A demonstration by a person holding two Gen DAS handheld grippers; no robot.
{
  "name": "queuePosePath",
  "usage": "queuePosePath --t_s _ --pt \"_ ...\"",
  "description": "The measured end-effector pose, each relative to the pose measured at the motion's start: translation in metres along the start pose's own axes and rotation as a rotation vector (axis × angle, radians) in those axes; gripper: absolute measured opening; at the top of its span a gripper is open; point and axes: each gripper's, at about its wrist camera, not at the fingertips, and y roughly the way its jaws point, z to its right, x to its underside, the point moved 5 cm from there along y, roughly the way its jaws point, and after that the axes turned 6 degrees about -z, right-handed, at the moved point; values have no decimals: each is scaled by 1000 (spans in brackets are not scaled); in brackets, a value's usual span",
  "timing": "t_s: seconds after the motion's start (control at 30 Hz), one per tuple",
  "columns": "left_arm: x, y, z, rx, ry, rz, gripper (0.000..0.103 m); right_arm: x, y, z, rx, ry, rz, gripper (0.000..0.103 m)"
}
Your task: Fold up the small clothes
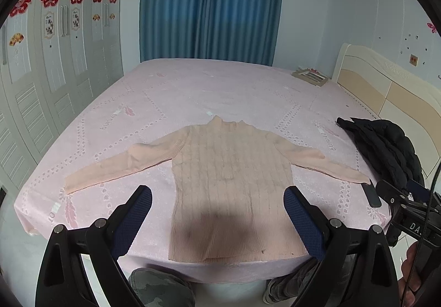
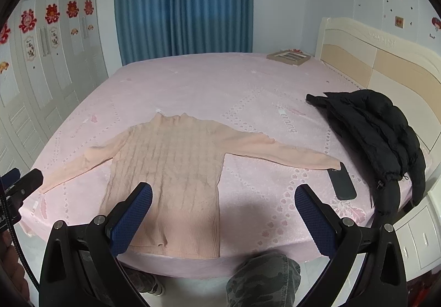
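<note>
A small peach ribbed sweater (image 1: 231,180) (image 2: 165,169) lies flat on the pink bed (image 1: 193,92) (image 2: 220,86), collar away from me, both sleeves spread sideways, hem at the near edge. My left gripper (image 1: 217,196) hovers open above the sweater's lower body, nothing between its blue-padded fingers. My right gripper (image 2: 223,196) is open too, held over the hem's right side and the bare sheet beside it. Each gripper shows at the other view's edge.
A black puffy jacket (image 1: 386,147) (image 2: 380,136) is heaped at the bed's right edge. A dark phone (image 2: 341,181) (image 1: 370,194) lies by the right cuff. A framed picture (image 2: 288,56) rests near the headboard (image 2: 386,64). Camouflage-trousered knees (image 2: 261,276) stand against the bed.
</note>
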Motion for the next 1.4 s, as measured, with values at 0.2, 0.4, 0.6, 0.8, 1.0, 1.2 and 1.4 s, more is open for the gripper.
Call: queuePosePath --t_s 0.2,0.4,0.6,0.8,1.0,1.2,1.4 --pt "3 21 -10 19 -21 -9 97 -2 19 -14 -14 -36 -11 101" --pt "11 73 -40 18 -95 -81 93 -1 59 -38 -45 -86 -35 101" --pt "24 134 -106 8 -219 -144 91 -3 111 -65 -97 -122 -15 101" --pt "48 189 -210 -50 -440 -165 88 -12 175 -89 -129 -145 -20 101" --pt "70 231 -315 -136 -647 -141 87 -26 247 -110 -191 -140 -104 95" --pt "78 247 -386 -174 -819 -51 80 -46 298 -132 -260 -136 -115 94" --pt "69 261 -427 -233 -925 -6 47 -45 322 -133 -281 -134 -122 94"
